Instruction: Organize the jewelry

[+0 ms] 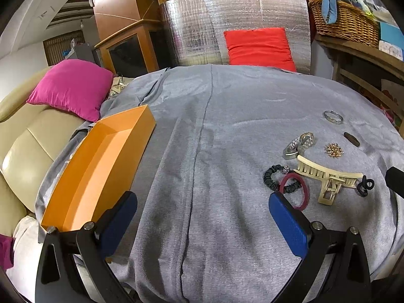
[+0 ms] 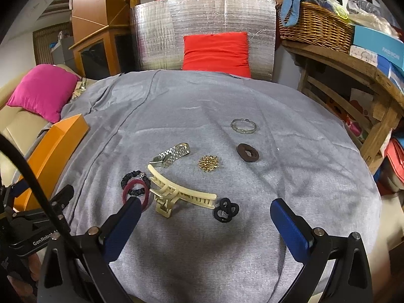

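Both my grippers hang above the grey cloth (image 2: 192,240) that covers the worktop, and both have their jaws spread wide with nothing between them. My left gripper (image 1: 202,217) sits over bare cloth, with the orange box (image 1: 101,166) just to its left; the box is open and looks empty. My right gripper (image 2: 205,221) faces the jewelry, which lies scattered on the cloth ahead.

Nearest me is the cream claw clip (image 2: 176,194), with a black hair tie (image 2: 225,210) just right of it. To the clip's left a maroon tie (image 2: 136,193) overlaps a black scrunchie (image 2: 133,176). Behind the clip lies a metal watch (image 2: 171,154), and beside that a gold brooch (image 2: 209,163). Farther back are a brown ring (image 2: 248,152) and a silver bangle (image 2: 243,126). All of these lie outside the box.
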`<state>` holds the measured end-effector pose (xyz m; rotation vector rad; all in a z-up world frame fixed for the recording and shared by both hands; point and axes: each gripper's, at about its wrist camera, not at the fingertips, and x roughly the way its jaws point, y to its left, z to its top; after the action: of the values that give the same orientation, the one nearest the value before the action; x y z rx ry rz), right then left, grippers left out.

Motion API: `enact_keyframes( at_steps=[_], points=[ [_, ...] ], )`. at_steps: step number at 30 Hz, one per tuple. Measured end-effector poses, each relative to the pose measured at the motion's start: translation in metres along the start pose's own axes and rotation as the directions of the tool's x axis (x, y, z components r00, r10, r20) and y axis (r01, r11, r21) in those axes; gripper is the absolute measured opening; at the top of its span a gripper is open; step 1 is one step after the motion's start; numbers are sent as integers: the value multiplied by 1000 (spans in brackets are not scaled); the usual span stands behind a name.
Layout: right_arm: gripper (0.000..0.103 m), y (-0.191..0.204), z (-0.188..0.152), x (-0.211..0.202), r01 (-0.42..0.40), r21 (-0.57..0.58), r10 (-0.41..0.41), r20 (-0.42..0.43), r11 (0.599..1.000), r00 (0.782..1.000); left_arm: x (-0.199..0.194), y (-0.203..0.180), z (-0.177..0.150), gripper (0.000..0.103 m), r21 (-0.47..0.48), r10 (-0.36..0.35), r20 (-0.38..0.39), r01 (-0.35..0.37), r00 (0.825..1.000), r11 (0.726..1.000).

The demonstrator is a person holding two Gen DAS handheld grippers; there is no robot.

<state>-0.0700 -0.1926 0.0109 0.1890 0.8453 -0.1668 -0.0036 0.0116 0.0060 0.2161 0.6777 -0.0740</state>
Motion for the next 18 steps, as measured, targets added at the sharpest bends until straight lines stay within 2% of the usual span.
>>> enact_keyframes(
  at_steps=[3, 6, 8, 11, 13, 15, 17, 18],
  points=[
    [103, -5, 2, 0, -19, 9, 19, -4, 1000, 1000, 5, 6, -1, 103, -17, -26, -35, 25, 999, 1000],
    [103, -25, 6, -1, -51, 51, 52, -15, 997, 999, 14, 13, -4, 103, -50, -107, -90, 103, 990, 993],
    [103, -47, 9, 0, -89, 118, 92, -25, 989, 995, 21, 14, -7, 103, -54, -150, -124, 144, 981, 988],
    [95, -81, 14, 6, -153, 224, 169, -53, 963, 984, 28, 14, -7, 103, -72, -204, -142, 195, 969, 978],
    [90, -96, 16, 14, -167, 266, 194, -77, 949, 978, 32, 9, -6, 103, -86, -234, -121, 225, 965, 971],
    [82, -111, 17, 25, -224, 333, 268, -91, 916, 959, 35, 4, -4, 103, -81, -253, -151, 243, 956, 967],
    [81, -111, 17, 35, -296, 352, 352, -108, 888, 930, 38, -3, -6, 103, -63, -254, -178, 247, 951, 967],
    [81, -105, 18, 39, -315, 335, 374, -127, 888, 919, 37, -3, -6, 102, -63, -258, -199, 250, 946, 966]
  ],
)
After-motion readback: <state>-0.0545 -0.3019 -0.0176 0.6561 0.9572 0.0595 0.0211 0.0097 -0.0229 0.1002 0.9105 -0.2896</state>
